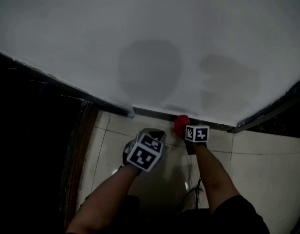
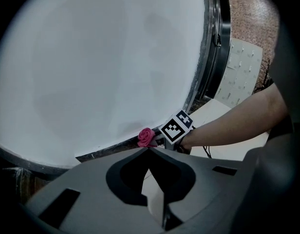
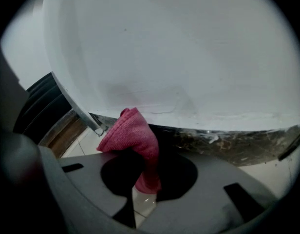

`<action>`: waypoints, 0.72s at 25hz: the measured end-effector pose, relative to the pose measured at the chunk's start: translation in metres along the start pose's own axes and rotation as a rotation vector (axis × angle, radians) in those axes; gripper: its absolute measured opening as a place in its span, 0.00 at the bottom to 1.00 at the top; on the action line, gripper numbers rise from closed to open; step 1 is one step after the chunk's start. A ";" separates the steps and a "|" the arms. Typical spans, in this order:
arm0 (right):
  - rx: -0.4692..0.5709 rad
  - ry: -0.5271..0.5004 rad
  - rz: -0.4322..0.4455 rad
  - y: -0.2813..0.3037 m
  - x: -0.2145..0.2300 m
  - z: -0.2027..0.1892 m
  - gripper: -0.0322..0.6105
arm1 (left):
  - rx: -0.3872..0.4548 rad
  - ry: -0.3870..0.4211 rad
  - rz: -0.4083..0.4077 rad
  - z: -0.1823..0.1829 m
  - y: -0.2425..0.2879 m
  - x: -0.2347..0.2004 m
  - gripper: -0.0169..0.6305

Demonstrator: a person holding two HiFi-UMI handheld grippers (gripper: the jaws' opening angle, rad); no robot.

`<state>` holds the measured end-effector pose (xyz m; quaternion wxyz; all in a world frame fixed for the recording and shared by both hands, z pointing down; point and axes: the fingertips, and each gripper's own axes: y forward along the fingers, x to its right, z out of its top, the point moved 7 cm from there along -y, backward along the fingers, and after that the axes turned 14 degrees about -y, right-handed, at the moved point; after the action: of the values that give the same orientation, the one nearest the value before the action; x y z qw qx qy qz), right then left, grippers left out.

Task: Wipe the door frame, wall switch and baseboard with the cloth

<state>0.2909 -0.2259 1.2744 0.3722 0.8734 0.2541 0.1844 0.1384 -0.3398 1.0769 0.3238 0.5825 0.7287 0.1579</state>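
Wall (image 1: 189,33): white, with darker patches.
Floor (image 1: 267,174): pale tile.
Baseboard (image 3: 228,140): dark strip at the wall's foot.
Your left gripper (image 2: 149,152): fingers together, empty, near the right.
Your right gripper (image 3: 146,177): fingers clamped on the cloth (image 3: 133,133), pink, bunched at the baseboard.

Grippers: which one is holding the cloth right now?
The right gripper, shut on the pink cloth by the baseboard; the left gripper is shut and empty.

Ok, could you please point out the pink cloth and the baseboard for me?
pink cloth (image 3: 133,130): right gripper view, on its bunched upper fold.
baseboard (image 3: 228,143): right gripper view, on the middle of the dark strip.
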 end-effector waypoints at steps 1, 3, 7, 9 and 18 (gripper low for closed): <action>0.000 0.009 -0.007 -0.003 0.006 -0.003 0.14 | -0.003 0.003 -0.005 0.001 0.003 0.004 0.01; 0.003 0.032 -0.019 -0.009 0.017 -0.009 0.14 | -0.008 0.007 -0.012 0.002 0.009 0.010 0.01; 0.011 0.063 -0.048 -0.021 0.038 -0.020 0.14 | -0.013 0.017 -0.028 0.003 0.017 0.019 0.01; 0.018 0.074 -0.059 -0.026 0.047 -0.024 0.14 | -0.016 0.021 -0.032 0.003 0.021 0.022 0.01; 0.026 0.117 -0.077 -0.038 0.068 -0.037 0.14 | -0.029 0.024 -0.037 0.003 0.035 0.034 0.01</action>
<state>0.3151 -0.1433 1.2797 0.3523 0.8555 0.3112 0.2172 0.1625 -0.2984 1.0866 0.3262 0.5621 0.7409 0.1695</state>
